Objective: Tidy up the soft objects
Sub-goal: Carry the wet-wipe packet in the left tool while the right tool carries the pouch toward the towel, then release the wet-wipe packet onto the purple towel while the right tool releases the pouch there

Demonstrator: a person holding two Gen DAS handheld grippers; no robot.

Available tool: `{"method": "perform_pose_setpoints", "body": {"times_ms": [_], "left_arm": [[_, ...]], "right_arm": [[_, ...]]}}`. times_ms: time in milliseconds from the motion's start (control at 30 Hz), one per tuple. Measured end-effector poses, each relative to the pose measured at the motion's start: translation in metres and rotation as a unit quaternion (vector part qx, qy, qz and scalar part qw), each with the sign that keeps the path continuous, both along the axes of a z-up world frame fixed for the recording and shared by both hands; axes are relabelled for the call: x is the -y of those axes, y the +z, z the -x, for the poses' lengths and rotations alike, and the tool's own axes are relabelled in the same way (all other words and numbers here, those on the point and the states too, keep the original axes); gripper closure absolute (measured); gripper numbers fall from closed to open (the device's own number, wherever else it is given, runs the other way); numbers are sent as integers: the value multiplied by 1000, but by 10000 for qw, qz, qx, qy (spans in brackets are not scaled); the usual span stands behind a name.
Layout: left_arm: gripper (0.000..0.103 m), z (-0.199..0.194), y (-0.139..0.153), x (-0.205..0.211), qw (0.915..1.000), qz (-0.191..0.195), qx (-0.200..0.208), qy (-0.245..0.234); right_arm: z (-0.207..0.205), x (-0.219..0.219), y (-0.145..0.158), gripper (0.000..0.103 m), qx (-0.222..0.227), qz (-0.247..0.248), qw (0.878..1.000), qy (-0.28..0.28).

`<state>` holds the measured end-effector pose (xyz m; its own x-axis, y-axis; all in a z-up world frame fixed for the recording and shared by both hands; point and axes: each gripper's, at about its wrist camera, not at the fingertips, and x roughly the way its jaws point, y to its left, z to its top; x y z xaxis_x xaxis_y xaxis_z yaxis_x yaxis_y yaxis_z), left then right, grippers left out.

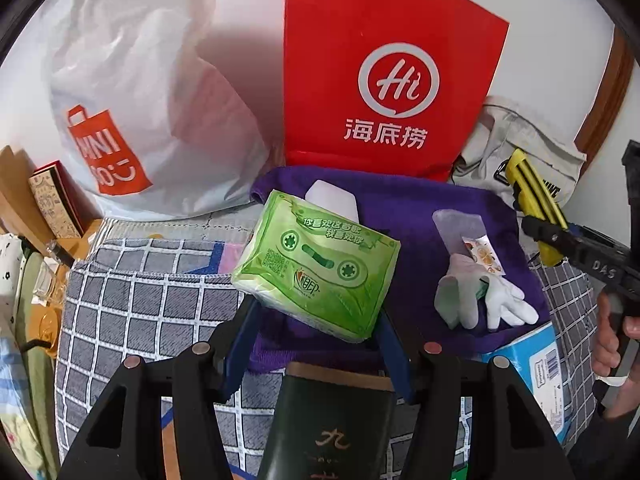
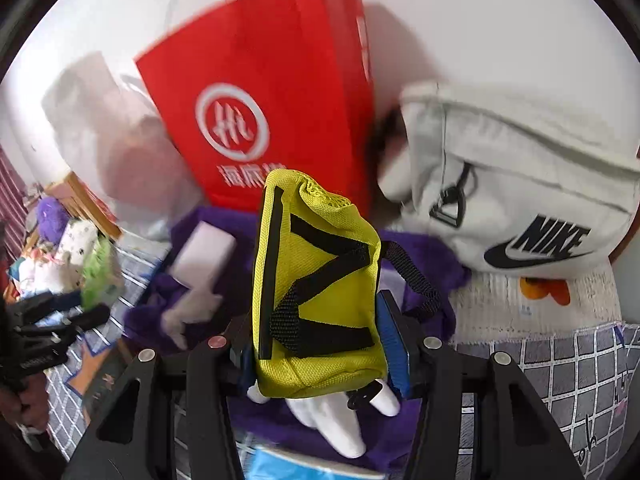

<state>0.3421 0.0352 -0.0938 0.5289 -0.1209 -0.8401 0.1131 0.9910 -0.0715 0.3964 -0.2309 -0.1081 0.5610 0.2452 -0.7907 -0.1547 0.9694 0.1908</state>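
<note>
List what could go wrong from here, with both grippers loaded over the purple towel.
1. The left gripper pinches only the near end of the soft green tissue pack; it may sag or slip out.
2. The yellow pouch in the right gripper trails a loose black strap, which could snag.
3. White gloves lie on the purple towel below; a lowered load could drag them.

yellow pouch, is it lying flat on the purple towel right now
No, the yellow pouch stands upright, clamped between the right gripper jaws, above the purple towel and a white glove.
</note>
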Motion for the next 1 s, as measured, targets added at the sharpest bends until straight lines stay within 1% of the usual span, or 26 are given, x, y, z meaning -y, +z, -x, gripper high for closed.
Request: {"method": "perform_pose_setpoints", "body": {"times_ms": [100,267,467,567,633,700,767,800,833,900,933,967,1000], "left_arm": [[48,-8,-6,8,10000,13,-35,-89],[47,-22,-22,31,9990,24,-195,-394],[47,-36,-38,49,9977,68,-380,-559],[46,-42,-46,57,9964,-70,-515,-662],[46,-43,-48,60,9961,-145,-519,-703],[46,-44,-50,62,9955,-141,-535,-765],[46,-47,-52,63,9955,-97,-582,-748],[46,-48,-54,63,9952,-78,-629,-740],[45,-50,-54,64,9950,-66,-663,-748],[41,-52,-57,64,9942,-3,-749,-774],[36,-53,-58,65,9942,39,-765,-756],[31,-52,-57,64,9944,78,-762,-728],[29,-51,-56,62,9947,122,-750,-696]], "right_arm": [[-7,2,-15,52,-164,-16,9999,-2],[-17,1,-37,51,-428,-29,9990,83],[-21,1,-51,51,-574,42,9982,166],[-25,-2,-56,50,-657,62,9977,174],[-26,-4,-59,47,-690,62,9974,197],[-26,-6,-61,46,-702,33,9973,229],[-26,-9,-64,43,-765,-27,9966,296],[-26,-10,-64,39,-781,-24,9964,316],[-26,-11,-64,31,-775,12,9965,322],[-24,-12,-62,21,-684,112,9972,267],[-23,-12,-59,18,-616,121,9977,254],[-21,-12,-56,17,-536,88,9982,250],[-21,-11,-53,16,-496,42,9985,249]]}}
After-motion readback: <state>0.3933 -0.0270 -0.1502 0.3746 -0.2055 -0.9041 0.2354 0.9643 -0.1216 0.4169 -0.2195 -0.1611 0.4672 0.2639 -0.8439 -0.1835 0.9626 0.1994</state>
